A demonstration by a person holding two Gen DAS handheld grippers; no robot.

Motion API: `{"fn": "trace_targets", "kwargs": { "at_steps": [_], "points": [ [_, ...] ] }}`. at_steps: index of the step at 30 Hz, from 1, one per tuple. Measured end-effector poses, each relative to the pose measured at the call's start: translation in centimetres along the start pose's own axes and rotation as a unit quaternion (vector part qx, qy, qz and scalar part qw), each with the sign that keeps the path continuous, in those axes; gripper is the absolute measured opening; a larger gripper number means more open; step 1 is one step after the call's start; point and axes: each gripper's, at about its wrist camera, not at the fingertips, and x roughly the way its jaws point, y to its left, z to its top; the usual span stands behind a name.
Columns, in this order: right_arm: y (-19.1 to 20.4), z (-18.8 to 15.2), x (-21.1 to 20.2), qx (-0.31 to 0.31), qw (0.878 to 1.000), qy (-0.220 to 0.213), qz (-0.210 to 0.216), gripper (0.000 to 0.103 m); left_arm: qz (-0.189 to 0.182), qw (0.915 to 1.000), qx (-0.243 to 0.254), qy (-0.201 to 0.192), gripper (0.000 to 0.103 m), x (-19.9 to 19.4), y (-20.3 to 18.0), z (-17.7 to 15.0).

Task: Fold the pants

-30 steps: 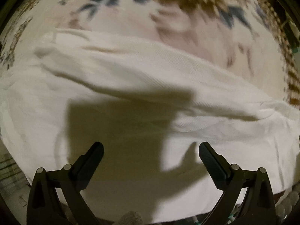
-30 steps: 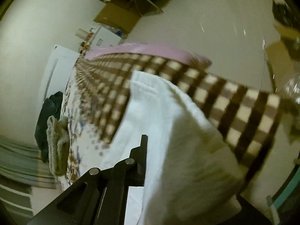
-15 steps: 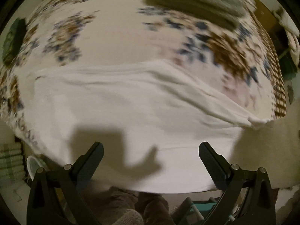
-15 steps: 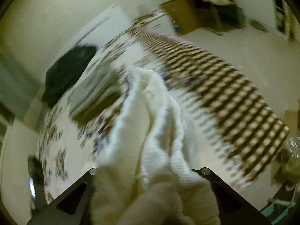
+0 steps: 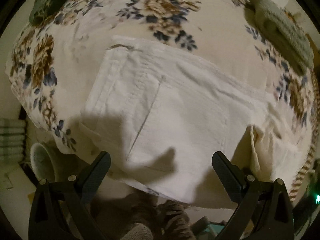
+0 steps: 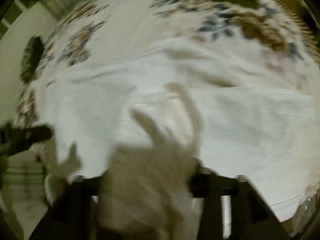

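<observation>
White pants [image 5: 180, 108] lie spread on the floral bed [image 5: 140, 20], one end bunched up in the right gripper [image 6: 148, 180], which is clamped on it. The left gripper [image 5: 161, 162] hovers wide apart, holding nothing. Fabric looks soft, light, floppy — I'd grab hems or the waistband. Right view is badly blurred — its fingertips are buried in cloth.

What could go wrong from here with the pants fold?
1. The right gripper has white pants fabric bunched between its jaws; the fold may land lumpy.
2. The pants' near edge overhangs the floral bedspread edge; it could slide off.
3. The left gripper is open and holds nothing, so nothing anchors the cloth.
</observation>
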Motion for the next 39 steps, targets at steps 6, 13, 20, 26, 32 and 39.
{"fn": "trace_targets", "kwargs": {
  "at_steps": [6, 13, 20, 26, 32, 39],
  "points": [
    [-5.9, -2.0, -5.8, 0.114, 0.993, -0.021, 0.036, 0.061, -0.077, 0.9959, 0.041, 0.024, 0.103, 1.0, -3.8, 0.7],
    [-16.5, -5.7, -7.4, 0.249, 0.968, -0.008, -0.035, 0.061, -0.092, 0.9841, 0.139, 0.06, 0.102, 5.4, -12.7, -1.4],
    [-19.3, -6.5, -7.4, 0.266, 0.962, -0.006, -0.063, 0.061, -0.069, 0.9823, 0.172, 0.025, 0.009, 6.8, -16.0, -2.0],
    [-19.2, -6.1, -7.0, 0.265, 0.963, -0.004, -0.057, 0.061, -0.078, 0.9854, 0.152, 0.0, 0.008, 5.7, -14.4, -1.0],
    [-18.1, -4.7, -5.3, 0.239, 0.967, 0.028, -0.087, 0.061, -0.066, 0.9854, 0.157, 0.007, 0.013, 6.4, -14.6, -1.3],
    [-13.5, -2.4, -4.7, 0.146, 0.972, 0.05, -0.179, 0.094, -0.036, 0.9854, 0.166, 0.0, 0.079, 3.4, -13.0, -3.0]
  ]
}}
